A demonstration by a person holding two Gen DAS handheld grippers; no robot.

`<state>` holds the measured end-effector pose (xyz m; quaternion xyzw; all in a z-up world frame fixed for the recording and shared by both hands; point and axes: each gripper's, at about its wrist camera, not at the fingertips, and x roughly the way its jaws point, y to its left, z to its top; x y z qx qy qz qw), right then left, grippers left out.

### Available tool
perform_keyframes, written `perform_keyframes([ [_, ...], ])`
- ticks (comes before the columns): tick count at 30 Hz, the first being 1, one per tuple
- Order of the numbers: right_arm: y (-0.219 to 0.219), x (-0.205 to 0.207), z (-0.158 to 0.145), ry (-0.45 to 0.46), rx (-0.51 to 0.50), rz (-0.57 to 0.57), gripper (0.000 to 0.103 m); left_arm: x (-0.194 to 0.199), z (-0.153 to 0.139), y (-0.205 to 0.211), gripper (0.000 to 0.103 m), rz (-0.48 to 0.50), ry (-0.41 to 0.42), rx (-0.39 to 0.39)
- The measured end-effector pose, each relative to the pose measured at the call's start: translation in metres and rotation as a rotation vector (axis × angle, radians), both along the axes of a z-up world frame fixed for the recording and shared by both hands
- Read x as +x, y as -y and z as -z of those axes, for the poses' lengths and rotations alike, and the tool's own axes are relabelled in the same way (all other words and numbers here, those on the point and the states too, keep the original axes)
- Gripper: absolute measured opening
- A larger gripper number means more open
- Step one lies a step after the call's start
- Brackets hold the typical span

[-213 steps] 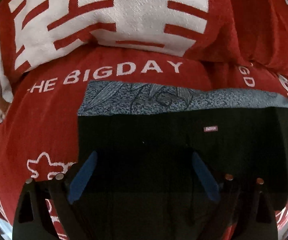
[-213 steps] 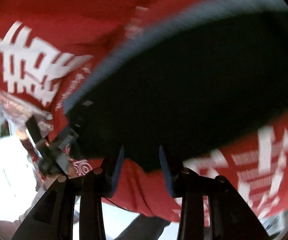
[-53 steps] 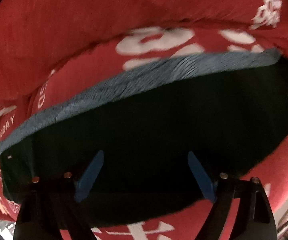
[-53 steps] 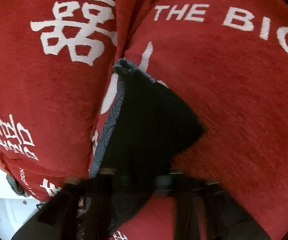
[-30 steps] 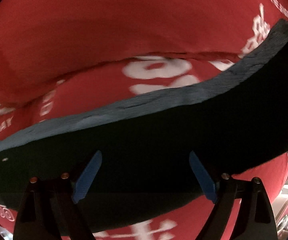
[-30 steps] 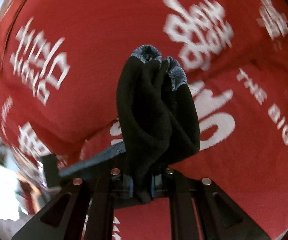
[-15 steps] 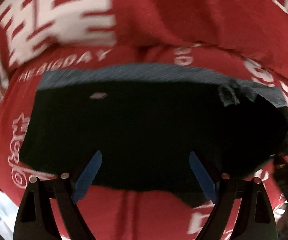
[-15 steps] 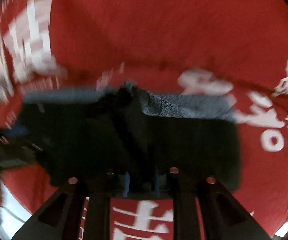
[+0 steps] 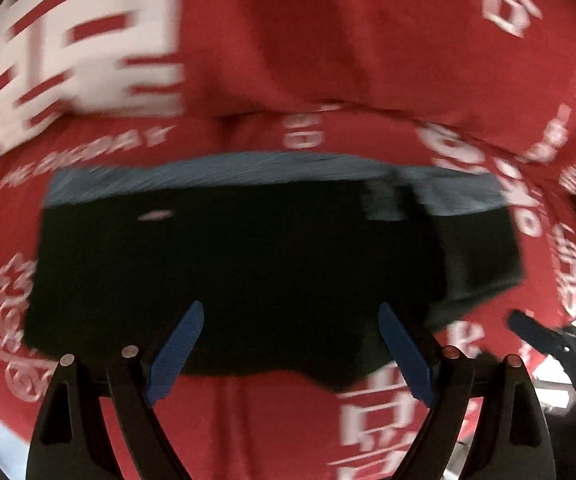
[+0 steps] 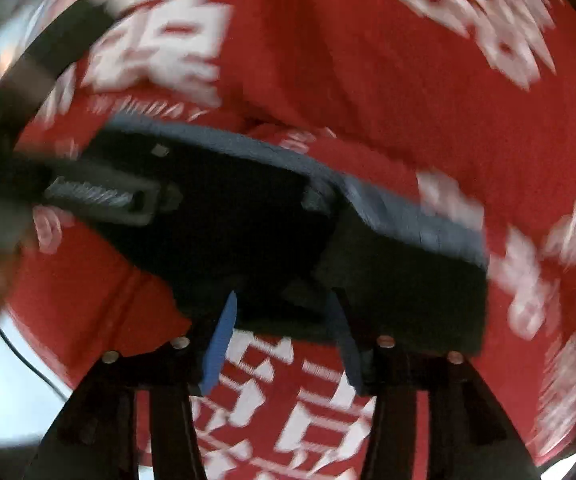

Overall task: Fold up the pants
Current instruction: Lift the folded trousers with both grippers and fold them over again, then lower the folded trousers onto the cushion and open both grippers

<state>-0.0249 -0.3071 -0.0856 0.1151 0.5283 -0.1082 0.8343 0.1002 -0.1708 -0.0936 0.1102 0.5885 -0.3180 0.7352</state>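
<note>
A: What is nearest in the left wrist view?

B: The left gripper [image 9: 290, 354], its blue-padded jaws spread wide and grasping nothing. Both tips hover over the near edge of the pants [image 9: 247, 272].

A: Where are the pants?

B: They lie as a dark, folded block on a red cover [image 9: 288, 428] printed with white characters and lettering. Their near edge sits toward the near edge of the cover; their grey-blue waistband [image 9: 223, 176] runs along the far side. A folded-over layer sits on the right-hand part, with a lower layer showing past it toward the cover's right edge. A small pale label [image 9: 155, 215] shows on the left part.

A: And the right gripper?

B: In its own view the right gripper [image 10: 283, 336] has just been opening. Its jaws stand apart at the near edge of the pants; the pads do not press the fabric, so it is released.

A: Anything farther back?

B: A red cushion [image 9: 308, 40] with large white characters rises behind the cover. The picture is blurred.
</note>
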Motion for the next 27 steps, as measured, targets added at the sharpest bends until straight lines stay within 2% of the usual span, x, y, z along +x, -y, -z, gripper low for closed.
perform_keyframes([
  [2,0.063,-0.02,0.013,0.03,0.269,0.218,0.055,-0.007,-0.002,0.023,0.09,0.051,-0.021,-0.026],
  [5,0.125,-0.054,0.046,0.109,0.605,0.454,0.055,-0.019,0.006,0.061,0.09,0.108,-0.043,-0.034],
  [7,0.15,-0.066,0.068,0.13,0.729,0.549,0.055,-0.024,0.015,0.082,0.089,0.119,-0.064,-0.028],
  [9,0.161,-0.071,0.081,0.145,0.787,0.594,0.055,-0.025,0.027,0.097,0.07,0.113,-0.102,-0.018],
  [11,0.169,-0.073,0.09,0.202,0.86,0.611,0.057,-0.022,0.041,0.108,0.058,0.111,-0.122,0.012],
  [12,0.17,-0.072,0.093,0.217,0.878,0.621,0.057,-0.023,0.048,0.112,0.053,0.114,-0.129,0.025],
  [13,0.171,-0.071,0.098,0.209,0.888,0.635,0.057,-0.023,0.052,0.114,0.053,0.112,-0.128,0.039],
  [14,0.172,-0.07,0.105,0.19,0.898,0.656,0.052,-0.024,0.056,0.114,0.053,0.108,-0.127,0.055],
  [15,0.173,-0.07,0.109,0.175,0.903,0.677,0.024,-0.025,0.058,0.114,0.053,0.101,-0.125,0.063],
  [16,0.174,-0.069,0.115,0.154,0.924,0.69,0.005,-0.027,0.057,0.113,0.053,0.094,-0.122,0.072],
  [18,0.166,-0.07,0.108,0.166,0.934,0.694,0.004,-0.032,0.049,0.108,0.053,0.089,-0.1,0.081],
  [19,0.161,-0.07,0.102,0.168,0.924,0.678,0.004,-0.036,0.041,0.103,0.053,0.083,-0.052,0.089],
  [20,0.158,-0.069,0.096,0.161,0.904,0.651,0.004,-0.038,0.039,0.1,0.06,0.082,-0.023,0.108],
  [21,0.156,-0.067,0.094,0.148,0.893,0.634,0.004,-0.038,0.04,0.097,0.074,0.081,-0.011,0.129],
  [22,0.155,-0.065,0.095,0.126,0.881,0.622,0.004,-0.039,0.042,0.093,0.076,0.071,-0.008,0.149],
  [25,0.152,-0.055,0.105,0.054,0.828,0.593,0.004,-0.037,0.048,0.079,0.076,0.033,-0.06,0.163],
  [27,0.149,-0.047,0.097,0.028,0.77,0.546,0.007,-0.038,0.044,0.07,0.076,0.022,-0.052,0.178],
])
